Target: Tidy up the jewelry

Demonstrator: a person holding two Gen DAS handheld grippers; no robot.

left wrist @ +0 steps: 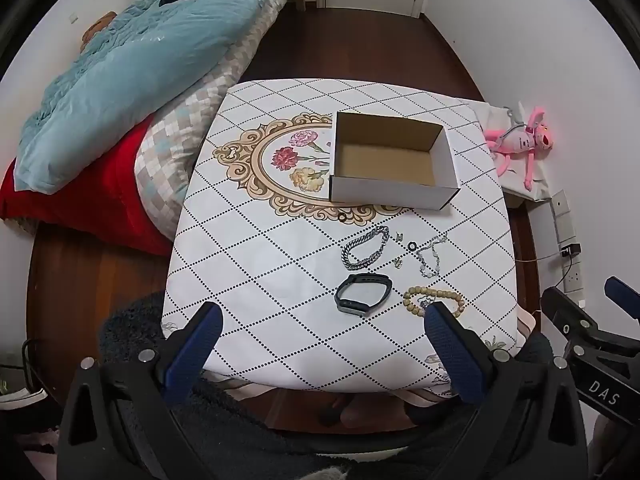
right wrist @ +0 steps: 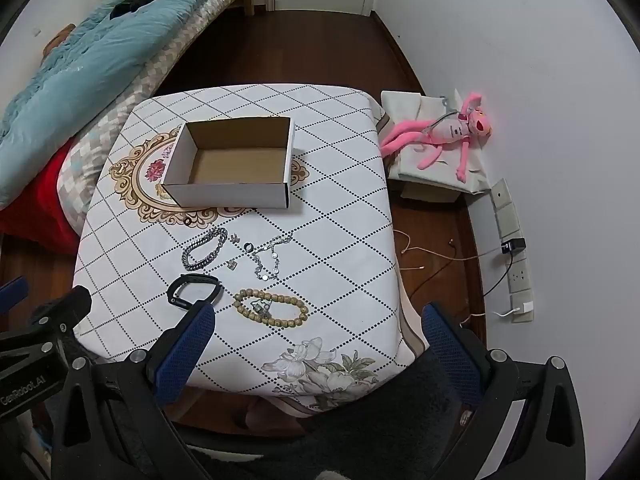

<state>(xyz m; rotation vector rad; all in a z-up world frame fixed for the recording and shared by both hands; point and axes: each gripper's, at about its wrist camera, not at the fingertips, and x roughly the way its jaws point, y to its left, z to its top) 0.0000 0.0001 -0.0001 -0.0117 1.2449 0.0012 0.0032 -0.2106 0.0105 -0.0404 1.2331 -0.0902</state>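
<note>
An empty open cardboard box (left wrist: pixel 390 160) (right wrist: pixel 232 168) stands on the patterned table (left wrist: pixel 260 264) (right wrist: pixel 340 240). In front of it lie a silver chain bracelet (left wrist: pixel 365 248) (right wrist: pixel 205 249), a thin silver bracelet (left wrist: pixel 430 257) (right wrist: pixel 269 258), a black ring (left wrist: pixel 412 246) (right wrist: pixel 249 246), small earrings (left wrist: pixel 398 262) (right wrist: pixel 232 265), a black wristband (left wrist: pixel 362 294) (right wrist: pixel 194 292) and a beaded bracelet (left wrist: pixel 432 300) (right wrist: pixel 270 307). My left gripper (left wrist: pixel 322 344) is open, held above the table's near edge. My right gripper (right wrist: pixel 316 344) is open and empty, near the front right corner.
A bed with a teal quilt (left wrist: pixel 132 68) and red blanket (left wrist: pixel 76 196) is at the left. A pink plush toy (right wrist: pixel 444 132) lies on a cloth at the right wall. Cables and sockets (right wrist: pixel 516 264) sit by the wall. A small ring (left wrist: pixel 343 218) lies near the box.
</note>
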